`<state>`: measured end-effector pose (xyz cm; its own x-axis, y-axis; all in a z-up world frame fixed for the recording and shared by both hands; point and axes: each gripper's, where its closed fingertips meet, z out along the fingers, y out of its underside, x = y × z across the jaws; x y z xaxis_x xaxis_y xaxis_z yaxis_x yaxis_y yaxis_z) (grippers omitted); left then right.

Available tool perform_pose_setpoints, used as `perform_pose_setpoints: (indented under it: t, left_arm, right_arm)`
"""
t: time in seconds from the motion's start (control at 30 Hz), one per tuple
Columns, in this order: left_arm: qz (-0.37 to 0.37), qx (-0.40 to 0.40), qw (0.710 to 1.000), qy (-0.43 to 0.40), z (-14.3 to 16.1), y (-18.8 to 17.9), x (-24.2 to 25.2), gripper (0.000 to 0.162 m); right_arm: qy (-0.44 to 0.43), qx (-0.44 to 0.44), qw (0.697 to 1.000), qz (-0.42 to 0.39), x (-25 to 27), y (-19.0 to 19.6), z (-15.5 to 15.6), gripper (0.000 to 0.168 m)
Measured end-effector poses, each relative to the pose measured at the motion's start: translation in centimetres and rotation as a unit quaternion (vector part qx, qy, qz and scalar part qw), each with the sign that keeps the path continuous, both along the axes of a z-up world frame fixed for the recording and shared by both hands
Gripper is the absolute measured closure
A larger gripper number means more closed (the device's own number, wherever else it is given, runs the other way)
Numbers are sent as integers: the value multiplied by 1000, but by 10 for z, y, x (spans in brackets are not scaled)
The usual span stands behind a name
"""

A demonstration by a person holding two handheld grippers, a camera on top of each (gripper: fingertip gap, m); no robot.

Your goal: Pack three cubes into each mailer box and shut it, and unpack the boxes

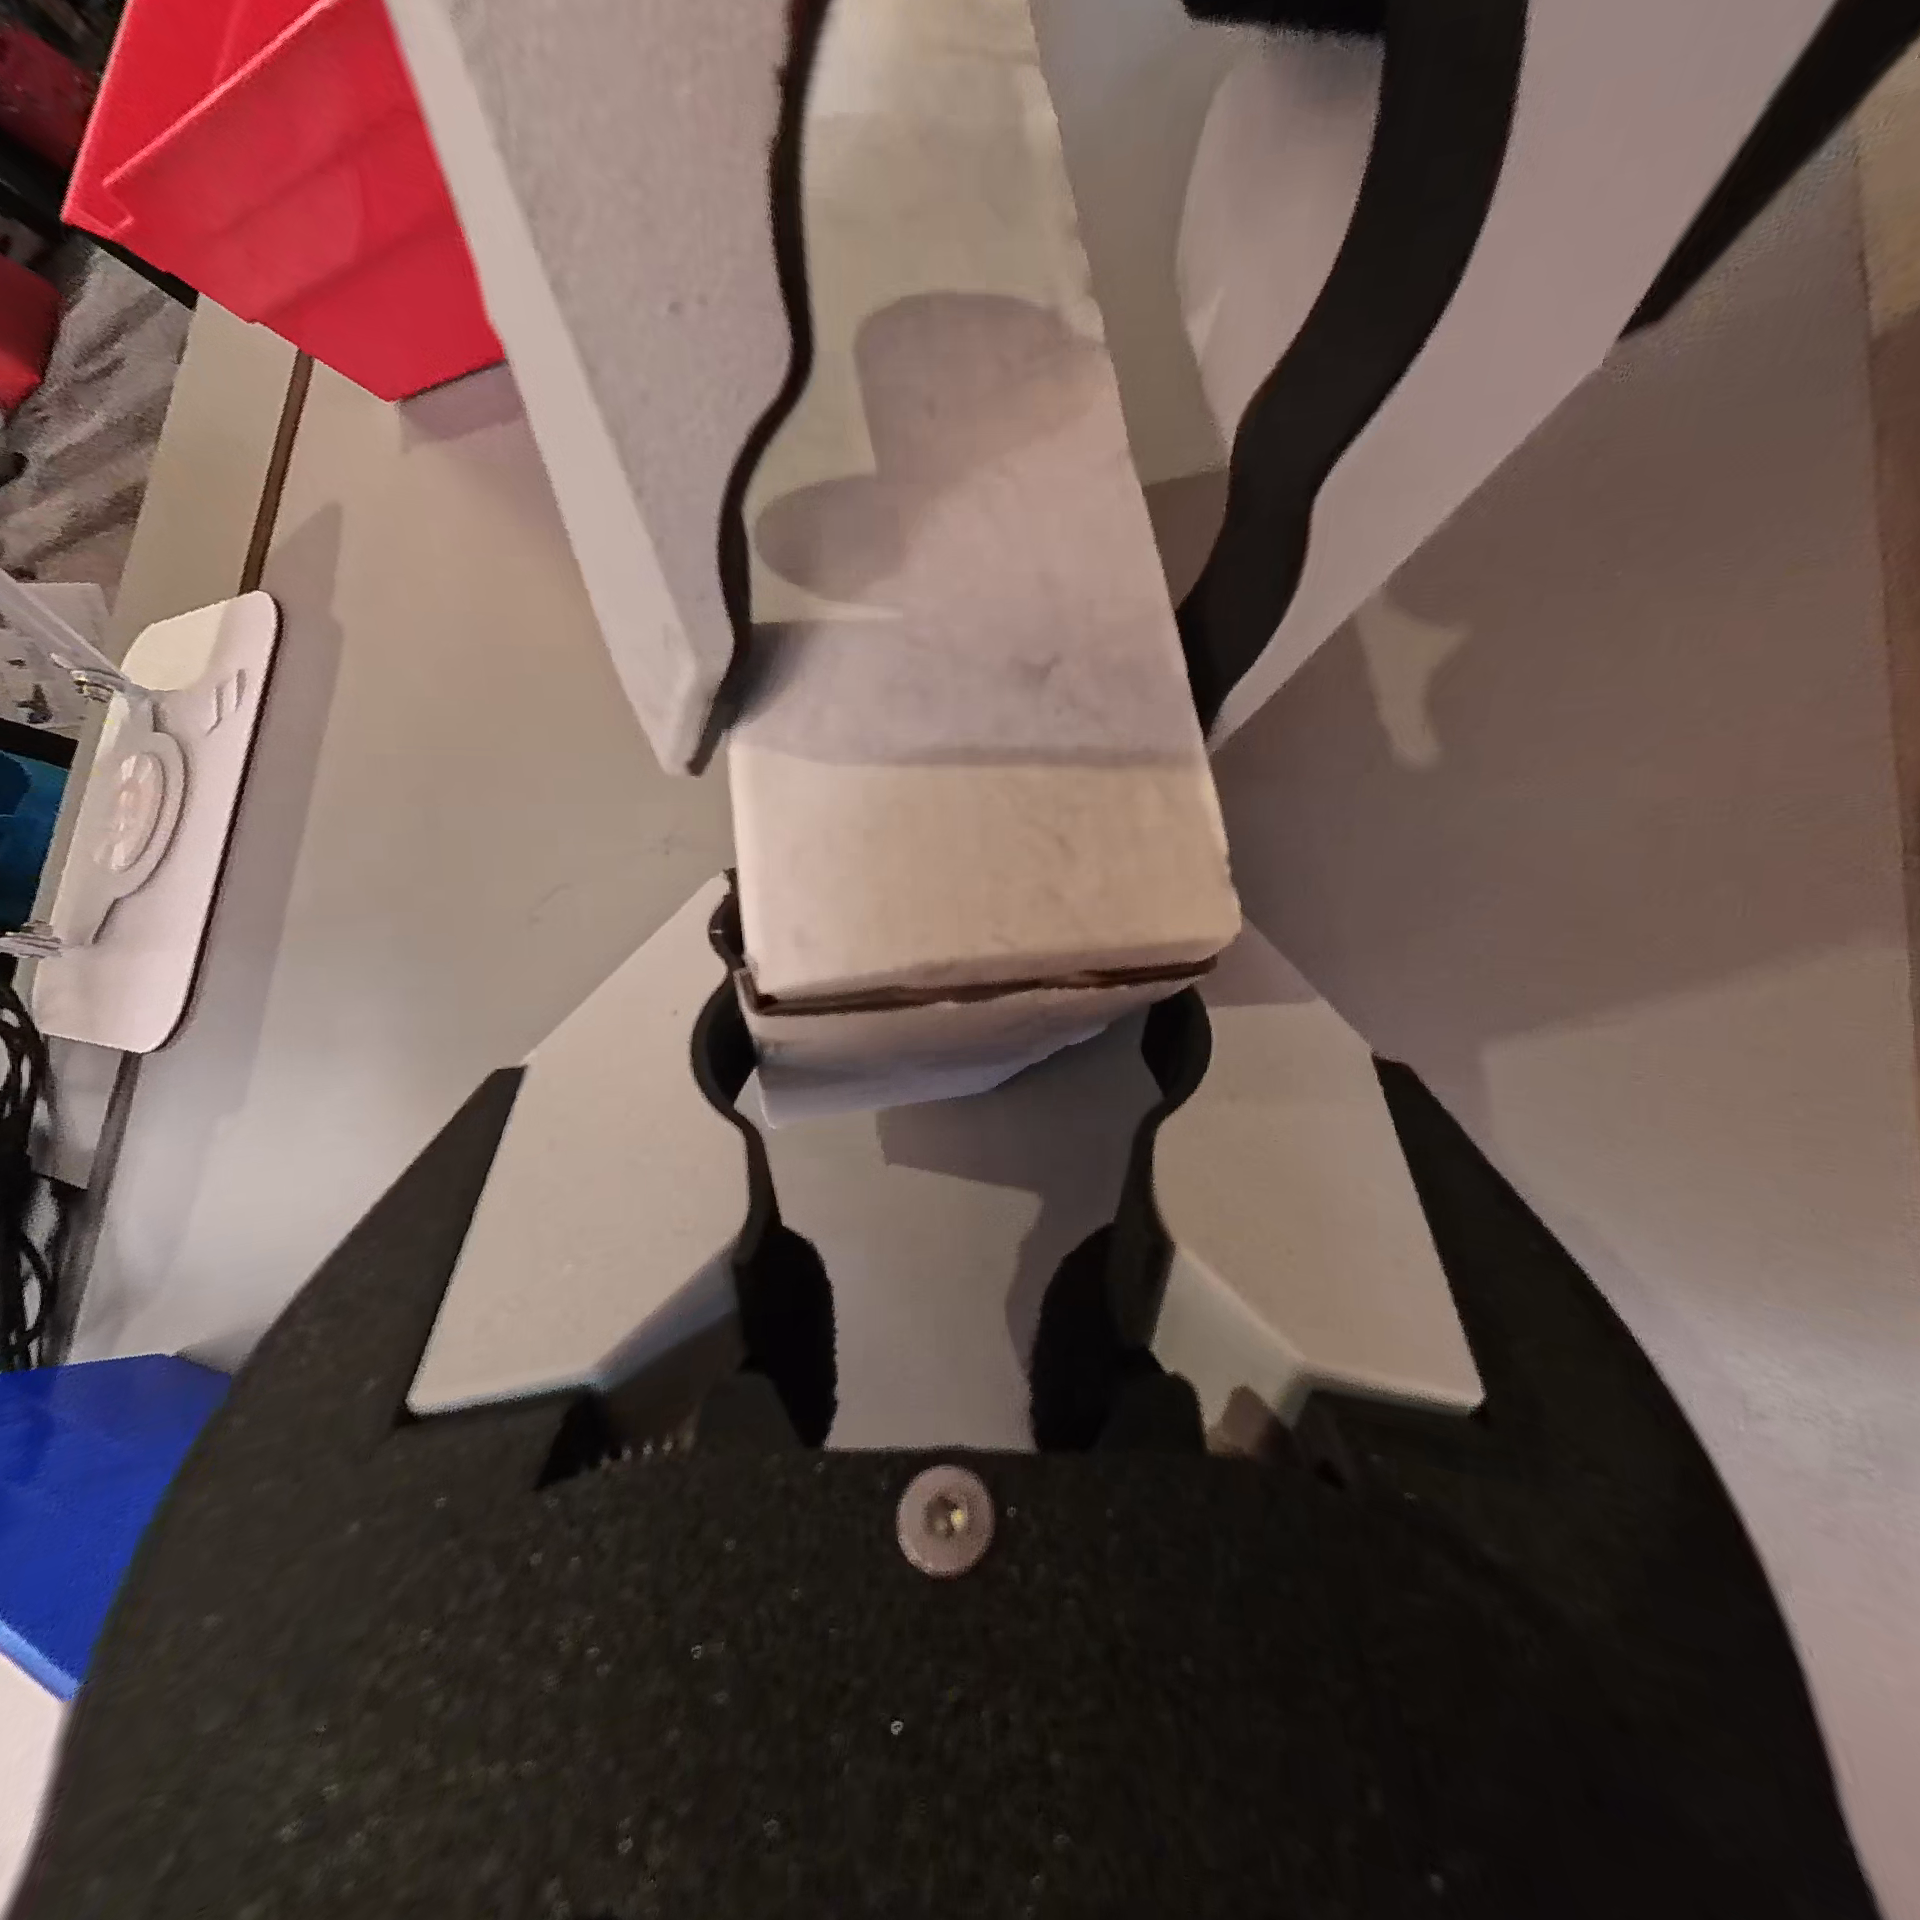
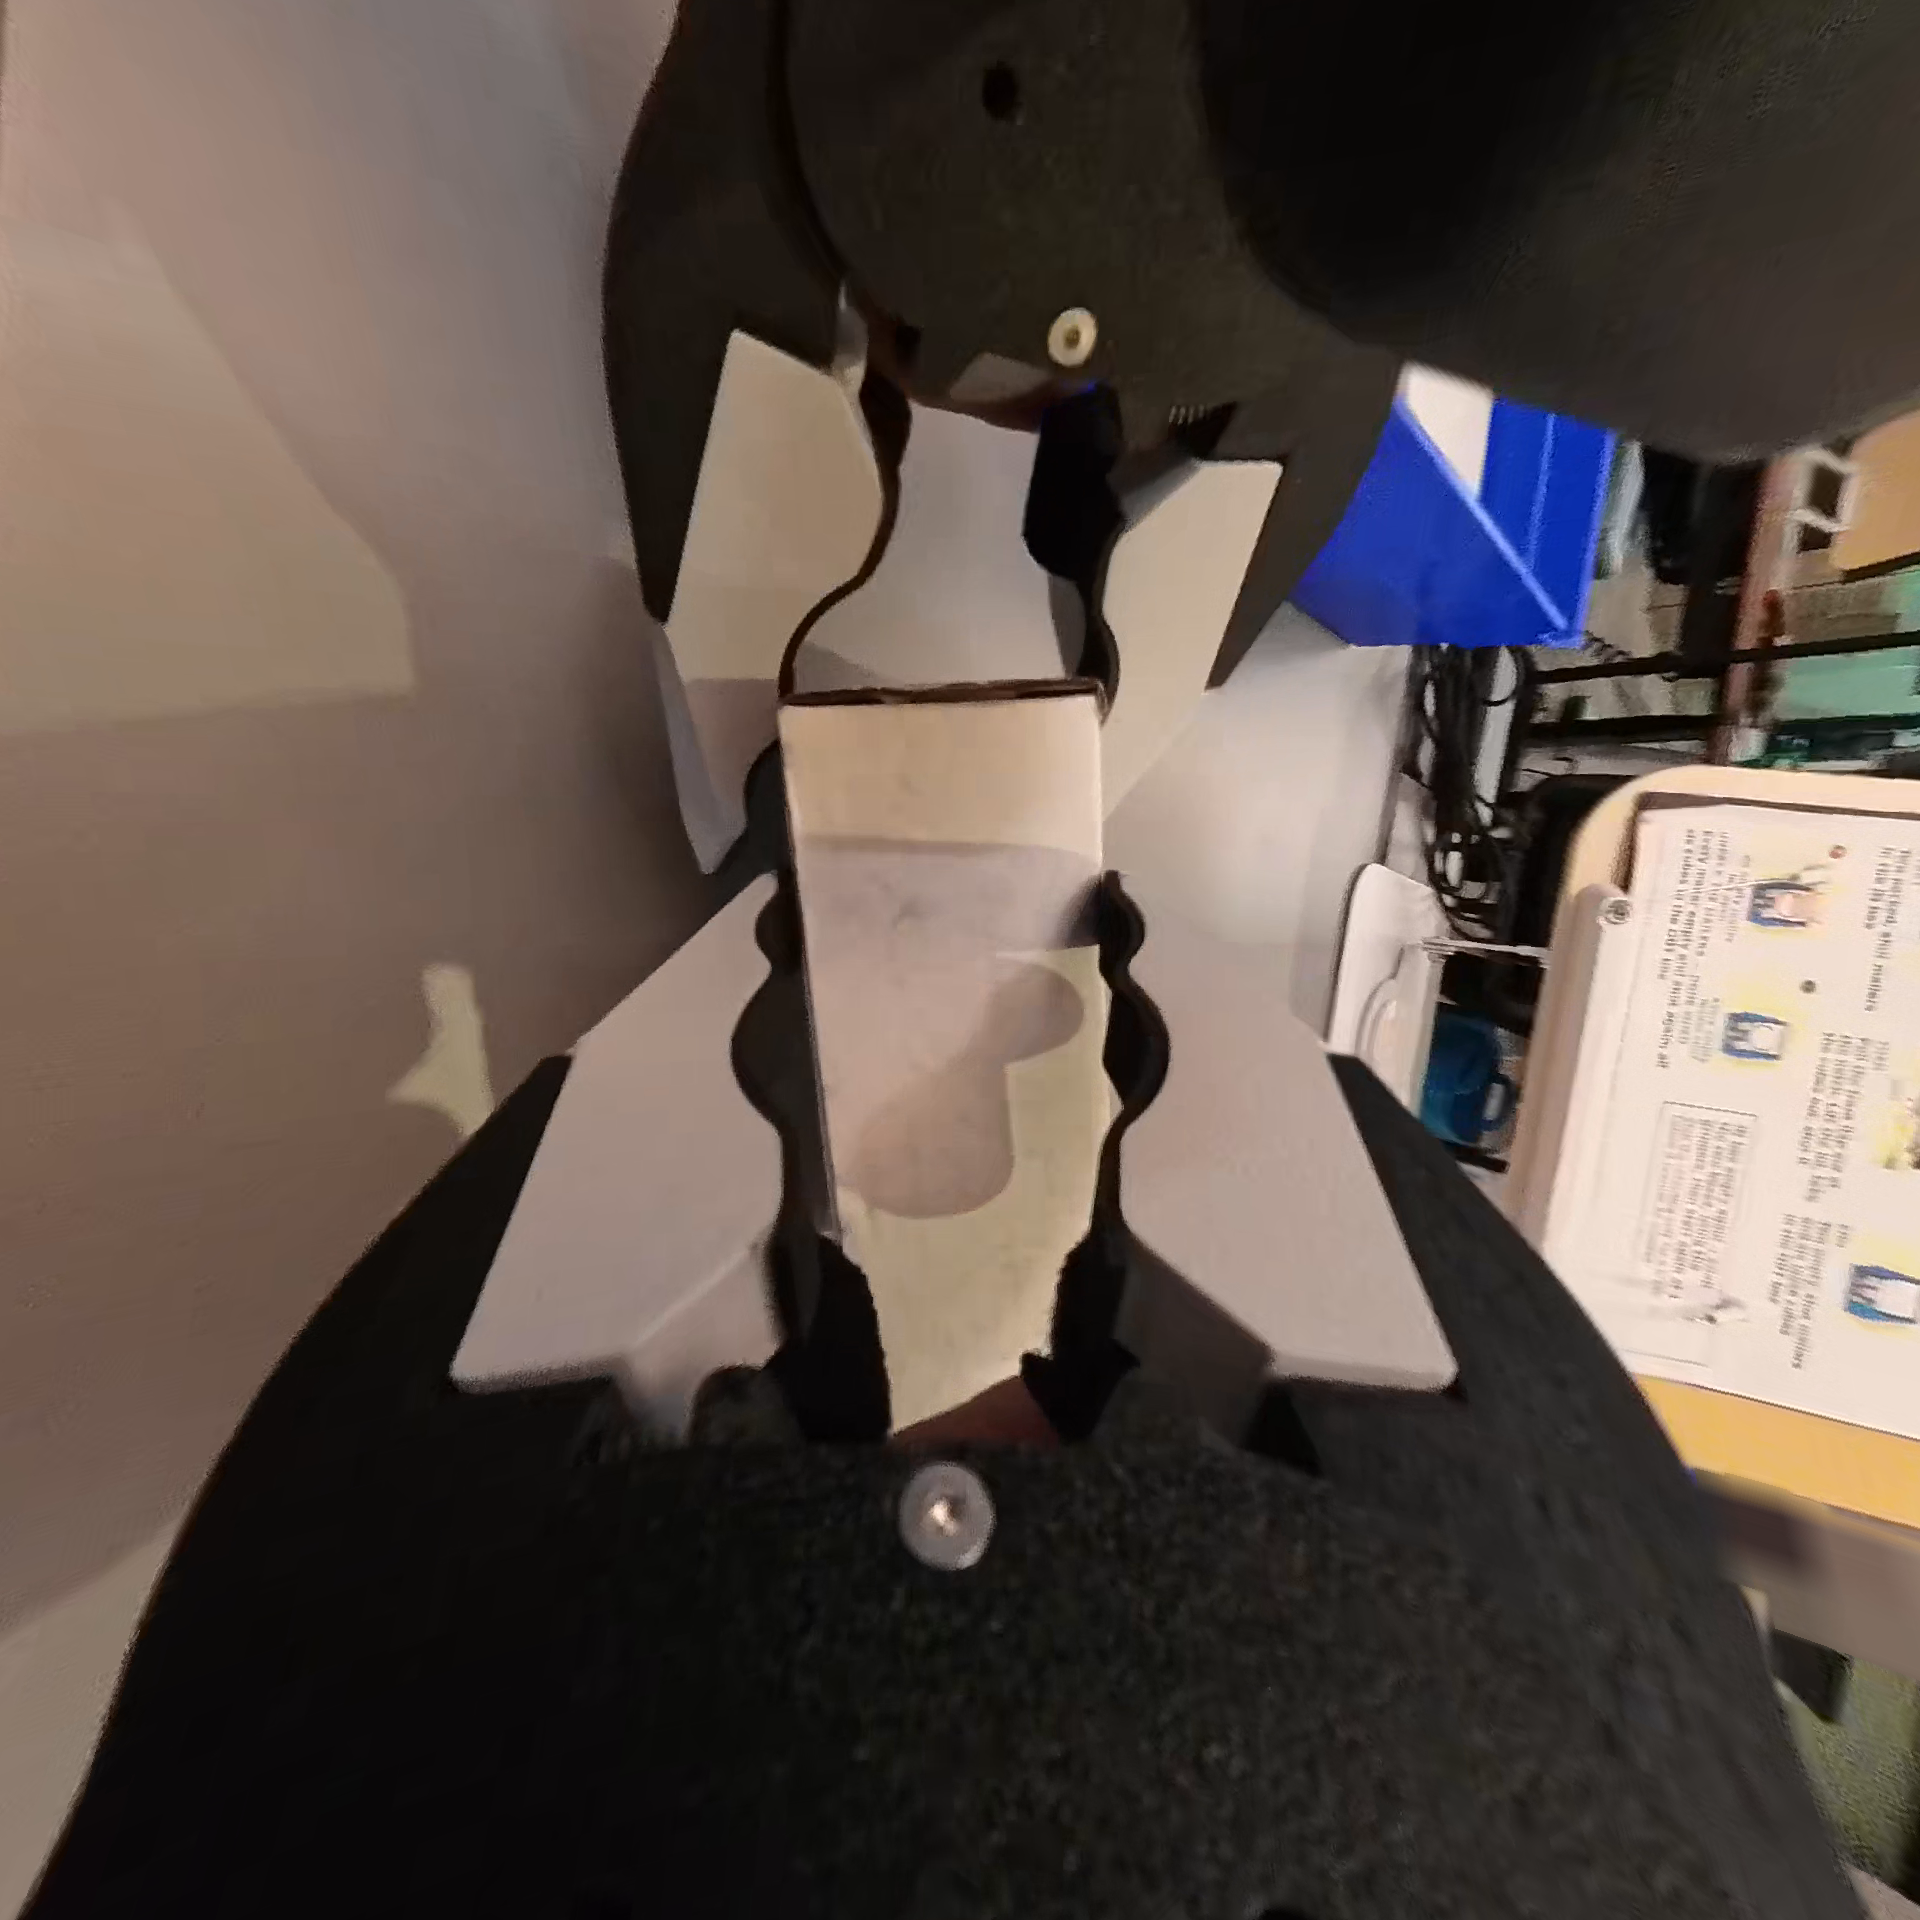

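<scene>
A white mailer box [image 1: 977, 883] is held off the white table between both grippers, seen narrow side on. My left gripper [image 1: 951, 1029] has its fingertips against the box's near end, where a brown corrugated edge and a loose flap show. My right gripper [image 2: 943, 935] is shut on the box [image 2: 935, 790] along its sides. The right gripper [image 1: 956, 686] comes in from the top of the left wrist view. The left gripper [image 2: 943, 675] shows at the box's far end in the right wrist view. No cubes are in view.
A red bin [image 1: 281, 187] and a blue bin [image 1: 83, 1507] stand at the table's left side. The blue bin [image 2: 1455, 520] also shows in the right wrist view. A printed sheet [image 2: 1766, 1091] on a beige board and dark cables [image 2: 1455, 748] lie beyond the table edge. Spacing between my two grippers at the tips: around 5 cm.
</scene>
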<state>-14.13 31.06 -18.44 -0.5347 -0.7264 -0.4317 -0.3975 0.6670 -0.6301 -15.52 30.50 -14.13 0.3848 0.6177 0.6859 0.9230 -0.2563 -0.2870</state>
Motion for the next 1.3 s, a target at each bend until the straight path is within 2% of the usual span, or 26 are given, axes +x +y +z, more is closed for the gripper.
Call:
perform_pose_setpoints:
  t: [0.1, 0.23, 0.3, 0.43, 0.6, 0.63, 0.7, 0.83, 0.9, 0.93, 1.0, 1.03, 1.07, 1.17, 1.3]
  left_arm:
    - [-3, 9, 1000, -5, 0, 0, 0, 88]
    - [-12, 40, 999, -13, -2, -1, -2, 88]
    - [-7, 40, 999, -11, -2, 0, -1, 88]
    - [-7, 42, 999, -12, -2, 1, -1, 88]
    - [-8, 54, 998, -11, -3, 0, -2, 87]
    - [-9, 56, 998, -11, -3, 0, -2, 88]
    - [-10, 65, 998, -13, -3, 0, -1, 89]
    - [-16, 109, 994, -18, -5, 3, 0, 90]
    - [-13, 142, 989, -23, -7, 11, 1, 89]
    - [-18, 157, 987, -28, -8, 12, 1, 89]
    - [-11, 159, 987, -29, -8, 10, 2, 90]
    - [-11, 164, 986, -29, -8, 11, 2, 89]
    - [-13, 171, 985, -30, -8, 12, 2, 89]
    - [-15, 213, 976, -40, -11, 16, 1, 88]
    - [3, 283, 957, -59, -10, 28, 6, 89]
  right_arm:
    - [33, -40, 999, 5, -2, -4, 1, 111]
    - [129, -120, 984, 4, -10, -13, 5, 112]
    - [130, -121, 984, 10, -9, -12, 5, 112]
    - [113, -80, 990, -3, -6, -12, 5, 111]
    - [31, 43, 998, -16, 20, -30, 11, 111]
    - [27, 56, 998, -20, 24, -33, 12, 114]
    - [43, 56, 997, -21, 25, -39, 13, 129]
    - [68, 11, 997, -23, 22, -44, 14, 136]
    - [127, 31, 991, -13, 16, -43, 36, 161]
    - [130, 43, 990, -15, 18, -41, 45, 166]
    - [100, 16, 995, -21, 24, -44, 37, 158]
    - [84, 2, 996, -33, 29, -45, 30, 140]
    - [77, -8, 996, -39, 31, -47, 24, 136]
    - [58, 14, 997, -51, 38, -45, 13, 135]
    - [28, 36, 997, -66, 43, -34, 0, 148]
